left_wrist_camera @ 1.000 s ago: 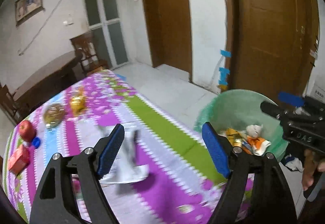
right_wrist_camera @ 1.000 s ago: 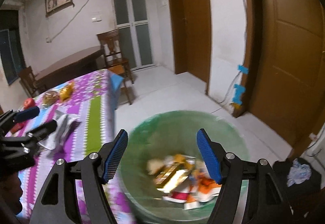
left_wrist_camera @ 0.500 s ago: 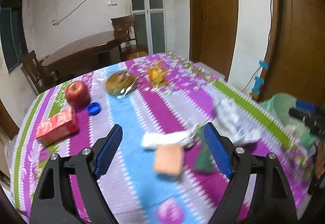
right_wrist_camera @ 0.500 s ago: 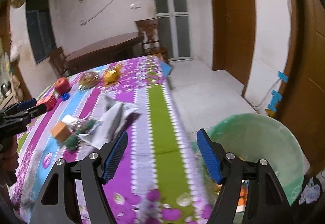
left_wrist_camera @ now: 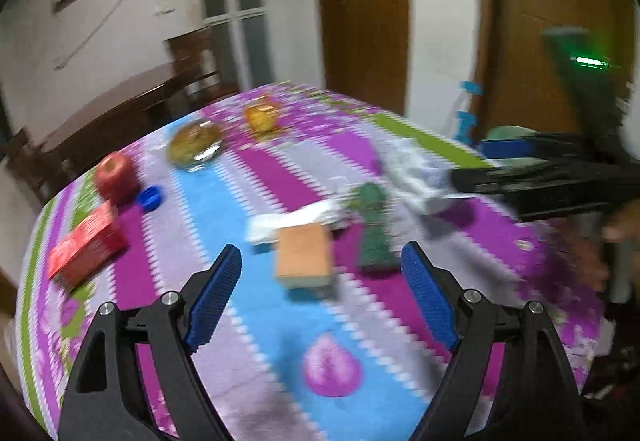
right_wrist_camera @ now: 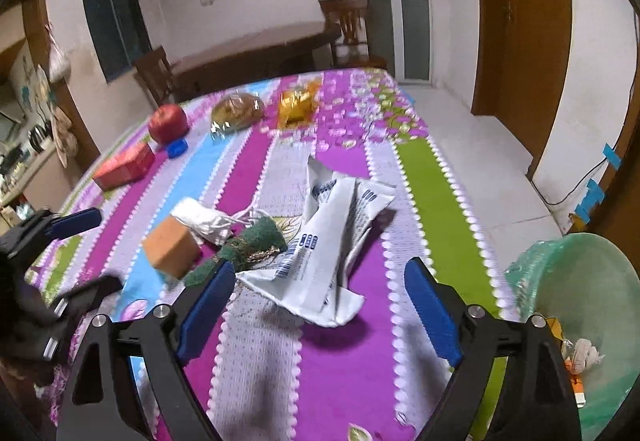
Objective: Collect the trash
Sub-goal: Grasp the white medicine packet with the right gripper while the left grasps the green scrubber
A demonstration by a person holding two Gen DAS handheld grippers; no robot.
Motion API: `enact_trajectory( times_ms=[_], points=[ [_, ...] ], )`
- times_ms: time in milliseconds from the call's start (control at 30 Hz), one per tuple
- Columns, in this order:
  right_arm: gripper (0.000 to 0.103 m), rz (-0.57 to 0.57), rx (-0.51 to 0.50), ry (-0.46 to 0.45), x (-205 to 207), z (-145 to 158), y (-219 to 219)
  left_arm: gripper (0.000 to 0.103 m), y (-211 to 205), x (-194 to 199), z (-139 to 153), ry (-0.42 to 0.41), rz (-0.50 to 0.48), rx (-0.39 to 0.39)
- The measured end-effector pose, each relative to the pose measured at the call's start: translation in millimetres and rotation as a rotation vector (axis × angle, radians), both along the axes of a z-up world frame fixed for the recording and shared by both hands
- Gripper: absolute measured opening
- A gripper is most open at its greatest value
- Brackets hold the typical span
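Trash lies mid-table: a crumpled white printed wrapper [right_wrist_camera: 332, 237], a green scrap [right_wrist_camera: 248, 245], a white packet [right_wrist_camera: 200, 219] and an orange sponge block [right_wrist_camera: 172, 253]. In the left wrist view the sponge [left_wrist_camera: 304, 257], green scrap [left_wrist_camera: 374, 229] and wrapper [left_wrist_camera: 416, 177] lie ahead. My left gripper [left_wrist_camera: 320, 305] is open and empty, just short of the sponge. My right gripper [right_wrist_camera: 320, 317] is open and empty, above the near end of the wrapper. A green bin [right_wrist_camera: 584, 305] with trash inside stands at the right, off the table's edge.
On the striped tablecloth [right_wrist_camera: 432, 201] further back are a red apple [right_wrist_camera: 168, 123], a blue cap [right_wrist_camera: 177, 149], a red box [right_wrist_camera: 124, 167], a wrapped bun [right_wrist_camera: 236, 113] and a yellow packet [right_wrist_camera: 296, 107]. A dark table and chairs [right_wrist_camera: 256, 53] stand behind.
Both grippers have swung away from the bin toward the table. The left one moved closer to the sponge; the right one now faces the wrapper. Both stay open.
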State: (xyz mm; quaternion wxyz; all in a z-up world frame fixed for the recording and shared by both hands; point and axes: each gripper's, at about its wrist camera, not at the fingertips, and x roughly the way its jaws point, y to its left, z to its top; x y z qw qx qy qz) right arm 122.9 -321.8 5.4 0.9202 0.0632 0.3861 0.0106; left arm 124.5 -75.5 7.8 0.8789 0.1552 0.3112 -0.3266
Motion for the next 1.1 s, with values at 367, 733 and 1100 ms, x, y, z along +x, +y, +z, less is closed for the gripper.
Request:
enact_trajectory(
  times_ms=[367, 733, 1100],
  points=[
    [0.032, 0.021, 0.048, 0.072, 27.7, -24.2, -6.2, 0.079, -30.2, -8.8, -18.3, 0.063, -0.111, 0.02],
    [0.028, -0.032, 0.053, -0.075, -24.9, 13.9, -41.8, 0.068, -67.1, 22.0, -32.5, 0.178, -0.136, 0.047],
    [0.029, -0.05, 0.114, -0.079, -67.3, 9.4, -56.7, 0.02, -80.0, 47.1, -55.1, 0.206, -0.015, 0.128]
  ],
)
